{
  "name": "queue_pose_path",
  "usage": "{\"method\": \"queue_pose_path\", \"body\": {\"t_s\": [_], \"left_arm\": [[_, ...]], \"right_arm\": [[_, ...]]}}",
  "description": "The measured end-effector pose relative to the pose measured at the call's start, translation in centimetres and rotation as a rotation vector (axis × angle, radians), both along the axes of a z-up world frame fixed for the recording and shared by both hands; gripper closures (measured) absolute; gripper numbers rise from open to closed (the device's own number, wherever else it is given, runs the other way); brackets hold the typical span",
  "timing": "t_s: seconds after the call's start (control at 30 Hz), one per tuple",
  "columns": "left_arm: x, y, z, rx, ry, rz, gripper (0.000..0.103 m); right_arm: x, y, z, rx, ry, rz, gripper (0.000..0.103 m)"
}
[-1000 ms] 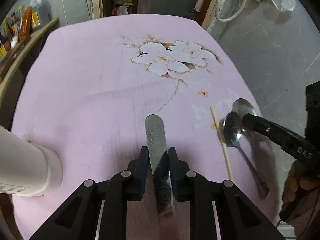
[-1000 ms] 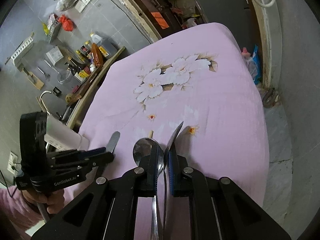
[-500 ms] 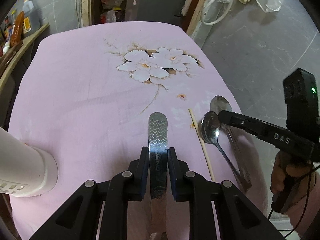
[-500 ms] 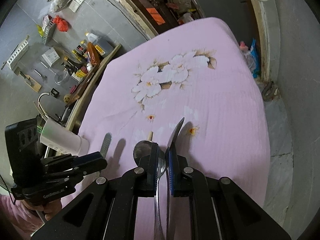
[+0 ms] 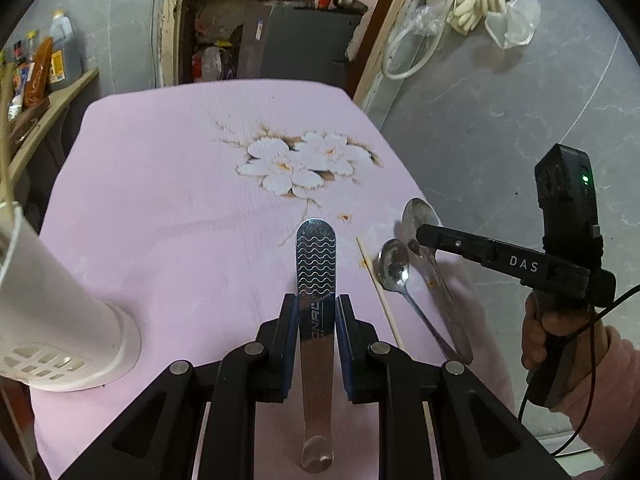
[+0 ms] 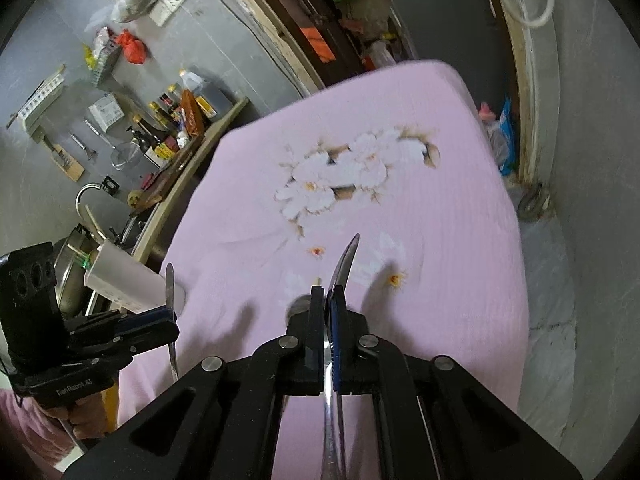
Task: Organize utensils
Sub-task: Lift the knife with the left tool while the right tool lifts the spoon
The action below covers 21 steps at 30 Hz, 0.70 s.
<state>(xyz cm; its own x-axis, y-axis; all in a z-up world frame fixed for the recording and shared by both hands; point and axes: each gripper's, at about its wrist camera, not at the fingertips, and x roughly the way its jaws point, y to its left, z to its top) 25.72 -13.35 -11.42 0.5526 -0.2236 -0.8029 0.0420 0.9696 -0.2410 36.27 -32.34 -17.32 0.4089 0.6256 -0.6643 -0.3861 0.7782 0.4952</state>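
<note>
My left gripper [image 5: 316,308] is shut on a flat steel utensil with a wavy-patterned end [image 5: 315,256], held above the pink cloth; it shows edge-on in the right wrist view [image 6: 169,288]. My right gripper [image 6: 326,296] is shut on a large spoon [image 6: 346,260], seen edge-on and lifted; it shows in the left wrist view [image 5: 416,216]. A smaller spoon [image 5: 394,266] and a wooden chopstick [image 5: 378,292] lie on the cloth beside it. A white slotted utensil holder [image 5: 52,312] stands at the left.
The table under a pink flowered cloth [image 5: 180,184] ends at the right by a grey tiled wall [image 5: 520,120]. A shelf with bottles [image 5: 36,68] runs along the left. A sink and pan [image 6: 76,248] are beyond the holder.
Both grippers have risen from the cloth with their utensils. The right gripper lifted the large spoon off the table; the smaller spoon stays lying there.
</note>
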Motion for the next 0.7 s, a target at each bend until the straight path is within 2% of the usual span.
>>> {"method": "queue_pose_path", "body": {"t_s": [0.47, 0.7], "left_arm": [[-4.2, 0.8, 2.5, -0.001, -0.15, 0.025, 0.085], [-5.9, 1.4, 3.2, -0.007, -0.202, 0.043, 0.086]], "right_arm": [[-3.8, 1.5, 3.6, 0.065, -0.142, 0.026, 0.101], [-5.4, 2.4, 4.4, 0.074, -0.163, 0.034, 0.101]]}}
